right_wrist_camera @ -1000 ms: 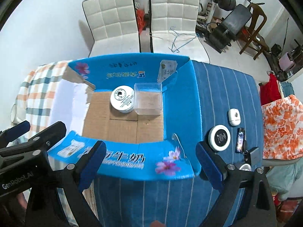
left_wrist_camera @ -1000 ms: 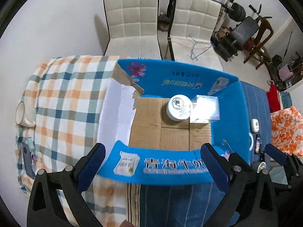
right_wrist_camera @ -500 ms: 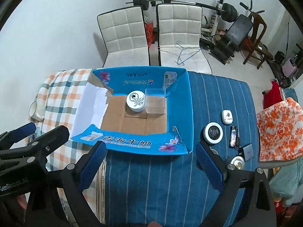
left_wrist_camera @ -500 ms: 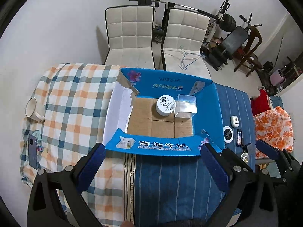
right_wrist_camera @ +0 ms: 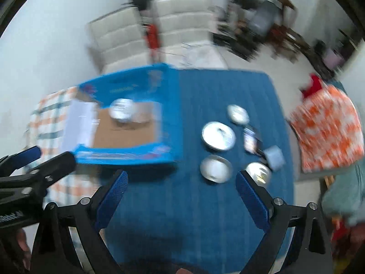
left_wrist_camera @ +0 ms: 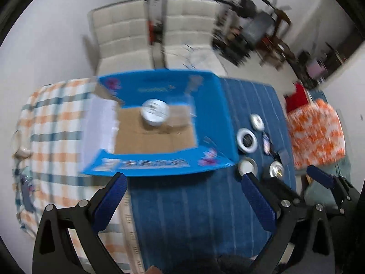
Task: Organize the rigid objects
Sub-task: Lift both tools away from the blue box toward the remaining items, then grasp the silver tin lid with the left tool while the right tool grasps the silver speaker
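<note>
Both views are smeared by motion. An open blue cardboard box [left_wrist_camera: 209, 105] [right_wrist_camera: 171, 105] holds a white round jar [left_wrist_camera: 155, 111] [right_wrist_camera: 121, 110] and a clear plastic box [left_wrist_camera: 180, 114] [right_wrist_camera: 142, 114]. To its right, on the blue striped cloth [left_wrist_camera: 194, 205], lie several small items: a large round tin [right_wrist_camera: 218, 135], a white oval device [right_wrist_camera: 238, 114], a round lid [right_wrist_camera: 215, 165], a shiny disc [right_wrist_camera: 257, 172] and a grey square piece [right_wrist_camera: 275, 157]. My left gripper [left_wrist_camera: 183, 182] is open and empty before the box's front flap. My right gripper [right_wrist_camera: 182, 178] is open and empty, just short of the round lid.
A plaid cloth [left_wrist_camera: 52, 125] covers the table's left part, with a mug [left_wrist_camera: 18, 141] at its edge. Two white chairs [left_wrist_camera: 123, 34] stand behind the table. Orange patterned fabric [right_wrist_camera: 326, 127] lies off the right edge. Exercise gear crowds the far right corner.
Both grippers pulled back from the box, then swung right. The small items on the blue cloth now sit nearer the middle of the right wrist view. Both stay open.
</note>
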